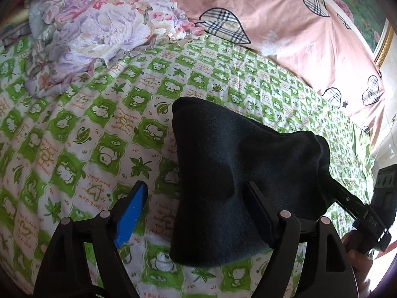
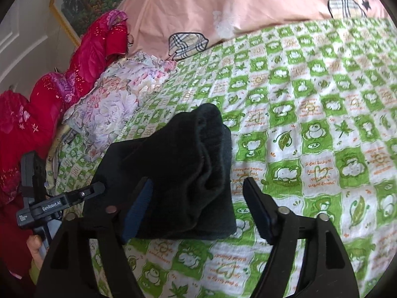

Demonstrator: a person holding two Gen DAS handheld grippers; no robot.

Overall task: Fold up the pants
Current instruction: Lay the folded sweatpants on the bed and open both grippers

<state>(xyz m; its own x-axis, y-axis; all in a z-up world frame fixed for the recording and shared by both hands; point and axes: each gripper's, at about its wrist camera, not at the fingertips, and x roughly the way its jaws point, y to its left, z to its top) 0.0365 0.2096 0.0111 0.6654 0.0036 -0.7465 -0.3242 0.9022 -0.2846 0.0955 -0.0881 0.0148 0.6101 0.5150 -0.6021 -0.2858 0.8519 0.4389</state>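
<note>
Item one: dark navy, soft fleecy pants [image 1: 230, 173], folded into a thick bundle and lying on the bed's green-and-white checked quilted sheet with cartoon prints [image 1: 82, 134]. In my left wrist view the bundle fills the centre and runs to 4 o'clock; its near edge hangs between my fingers and hides much of the right-hand one. Waistband and leg ends cannot be told apart in the dark cloth.

Item two: my left tool [image 1: 196, 213], jaws spread wide, gripping nothing; the blue pad at 7 o'clock sits clear of the cloth, while the other finger presses against or under the bundle, exact contact hidden.

Item three: my right tool [image 2: 198, 208], likewise released and spread. Its left finger is against the pants [image 2: 173, 173], whose stacked layers show at 12 o'clock from it; the right finger stands apart over the sheet.

Item four: crumpled lilac-and-pink floral fabric [image 1: 94, 32], at 10 o'clock, partly cut off by the lens edge.

Item five: peach-pink cover with plaid heart patches [image 1: 285, 24], at 1 o'clock, beyond the sheet.

Item six: bright red sequined fabric [image 2: 74, 69], heaped at 9 o'clock in the right view, its extent cropped.
</note>
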